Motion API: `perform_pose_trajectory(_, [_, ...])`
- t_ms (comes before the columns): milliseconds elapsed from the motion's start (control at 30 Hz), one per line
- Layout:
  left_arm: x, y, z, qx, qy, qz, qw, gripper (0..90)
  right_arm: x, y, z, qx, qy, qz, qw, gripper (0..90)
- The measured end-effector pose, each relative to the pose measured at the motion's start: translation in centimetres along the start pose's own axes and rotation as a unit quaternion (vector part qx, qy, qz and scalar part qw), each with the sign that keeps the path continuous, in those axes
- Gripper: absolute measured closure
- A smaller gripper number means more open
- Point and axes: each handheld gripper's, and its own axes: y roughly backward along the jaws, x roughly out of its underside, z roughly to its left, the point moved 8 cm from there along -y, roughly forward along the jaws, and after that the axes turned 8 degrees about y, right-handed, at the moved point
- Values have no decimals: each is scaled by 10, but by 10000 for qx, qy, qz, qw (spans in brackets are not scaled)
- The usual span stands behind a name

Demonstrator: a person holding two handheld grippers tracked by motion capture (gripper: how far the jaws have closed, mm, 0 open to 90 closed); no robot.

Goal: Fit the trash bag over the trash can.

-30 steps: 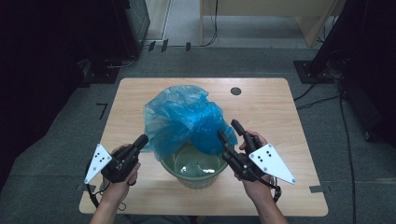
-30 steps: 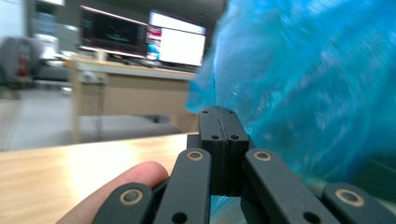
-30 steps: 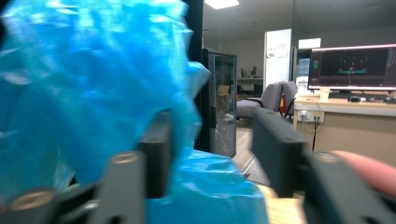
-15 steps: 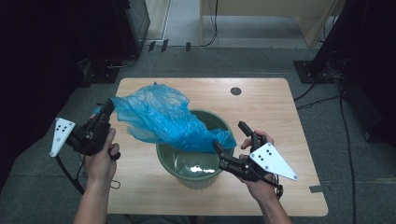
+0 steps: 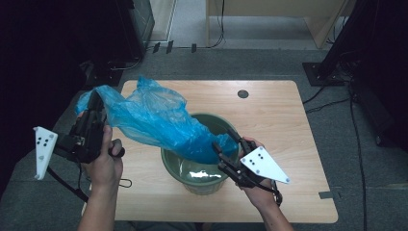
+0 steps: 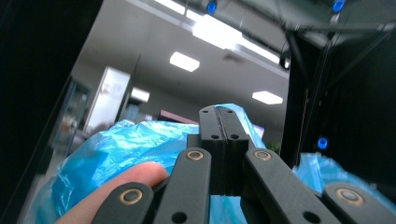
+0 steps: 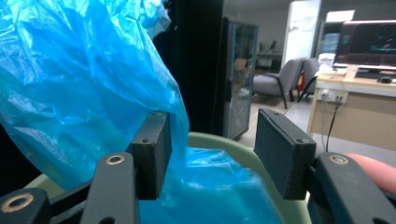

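The blue bag (image 5: 159,120) hides the far inner wall of the green bin (image 5: 202,180).

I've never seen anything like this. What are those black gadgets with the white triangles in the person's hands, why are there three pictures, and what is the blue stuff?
A person holds a hand-held gripper in each hand, each with two black jaws. One picture looks down from above on the wooden table; the other two come from cameras riding on the grippers, looking along their jaws. On the table stands a green bucket. The blue stuff is a thin plastic bag, stretched from the bucket's mouth up to the left. The left gripper is shut on the bag's edge and lifts it, seen close up in its own view. The right gripper, at the bucket's rim, has just been closing its jaws; they stand apart, bag and rim between them.
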Motion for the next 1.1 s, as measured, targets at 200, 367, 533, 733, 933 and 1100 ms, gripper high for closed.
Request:
perform_pose_trajectory(200, [-25, -3, -15, 37, -132, -395, 9991, 900, 3, 0, 5, -262, 55, 118, 9996, 225])
perform_pose_trajectory(367, [-26, 0, -28, 226, -210, -489, 9983, 900, 3, 6, 2, -367, 95, 27, 9993, 182])
perform_pose_trajectory(533, [-6, 0, -30, 267, -224, -293, 9990, 900, -4, 21, -4, -577, 74, -253, 9980, 176])
perform_pose_trajectory(733, [25, -1, -30, 413, -106, 127, 9990, 900, -9, 32, -16, -563, 92, -415, 9975, 210])
perform_pose_trajectory(933, [51, 7, -45, 746, -122, 364, 9965, 900, -21, 27, -20, -233, -9, -565, 9981, 307])
perform_pose_trajectory(1100, [68, 13, -53, 1012, -65, 512, 9935, 900, -32, 13, -14, 97, 71, -508, 9986, 390])
